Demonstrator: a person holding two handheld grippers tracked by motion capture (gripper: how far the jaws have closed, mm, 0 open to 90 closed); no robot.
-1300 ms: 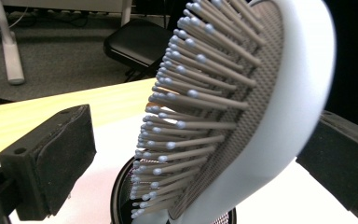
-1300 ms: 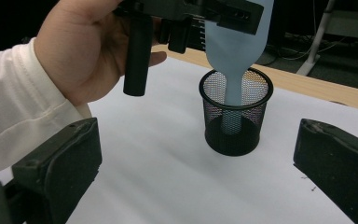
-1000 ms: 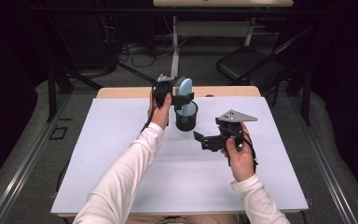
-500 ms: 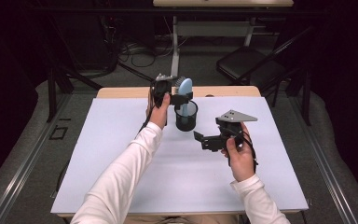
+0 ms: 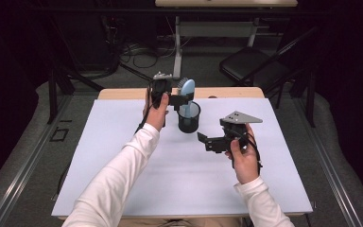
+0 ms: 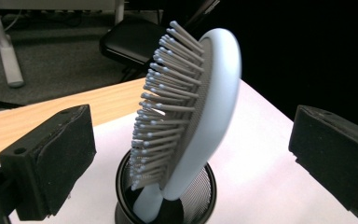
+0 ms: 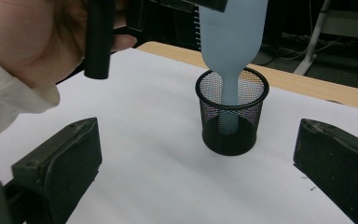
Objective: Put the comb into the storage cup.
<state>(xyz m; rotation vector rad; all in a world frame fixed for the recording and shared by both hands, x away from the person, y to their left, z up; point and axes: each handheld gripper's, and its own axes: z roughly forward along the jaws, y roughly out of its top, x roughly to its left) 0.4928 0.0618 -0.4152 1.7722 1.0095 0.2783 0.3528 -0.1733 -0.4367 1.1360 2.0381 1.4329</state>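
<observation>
The pale blue plastic oval hairbrush (image 6: 205, 107), judged light, rigid and slick, is standing handle-down in the black wire-mesh cup (image 5: 189, 117), while the wide-open, empty left gripper (image 6: 186, 154) is flanking its head, the best hold.

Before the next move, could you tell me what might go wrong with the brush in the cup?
1. The brush leans in the cup, handle down and its head above the rim; it may tip the cup.
2. The left claw is open around the brush; a bump may knock it over.
3. The right claw is open, apart from the cup, not steadying it.
</observation>
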